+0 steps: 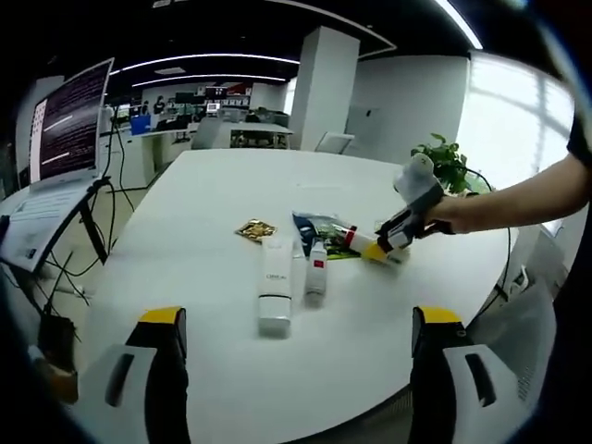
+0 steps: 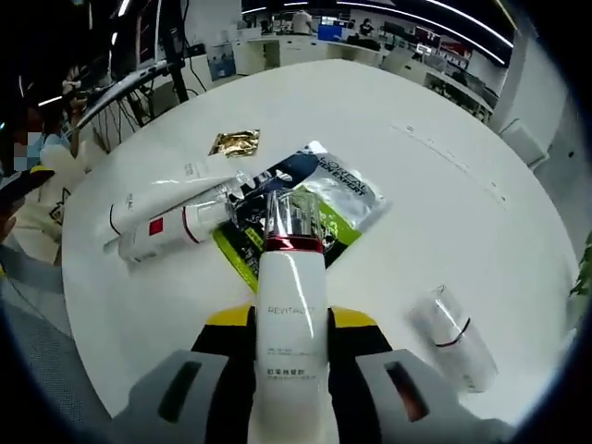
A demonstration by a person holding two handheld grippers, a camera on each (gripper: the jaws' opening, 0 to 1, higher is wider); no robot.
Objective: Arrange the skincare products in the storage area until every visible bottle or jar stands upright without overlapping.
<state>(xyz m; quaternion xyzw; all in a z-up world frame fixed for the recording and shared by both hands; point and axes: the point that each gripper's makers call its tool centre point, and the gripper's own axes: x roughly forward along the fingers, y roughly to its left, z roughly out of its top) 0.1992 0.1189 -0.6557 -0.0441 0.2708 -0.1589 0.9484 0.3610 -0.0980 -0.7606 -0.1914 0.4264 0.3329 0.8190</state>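
Observation:
My right gripper [image 2: 291, 322] is shut on a white bottle [image 2: 291, 305] with a red band and a clear cap, held low over the white table [image 2: 444, 176] and pointing away from me. Ahead of it lie blue and green sachets [image 2: 319, 196], a white tube [image 2: 162, 190] and a small white bottle with a red label [image 2: 180, 227], both on their sides. Another clear-capped bottle [image 2: 453, 338] lies to the right. In the left gripper view the tube [image 1: 275, 282] and small bottle [image 1: 316, 270] lie ahead of my open left gripper [image 1: 298, 319]; the right gripper [image 1: 396, 239] comes in from the right.
A gold sachet [image 2: 235, 141] lies beyond the tube, also seen as a gold sachet [image 1: 255, 229] in the left gripper view. A screen on a stand [image 1: 65, 129] stands left of the table, a plant [image 1: 449, 162] at its far right. A person's arm [image 1: 518, 199] reaches in.

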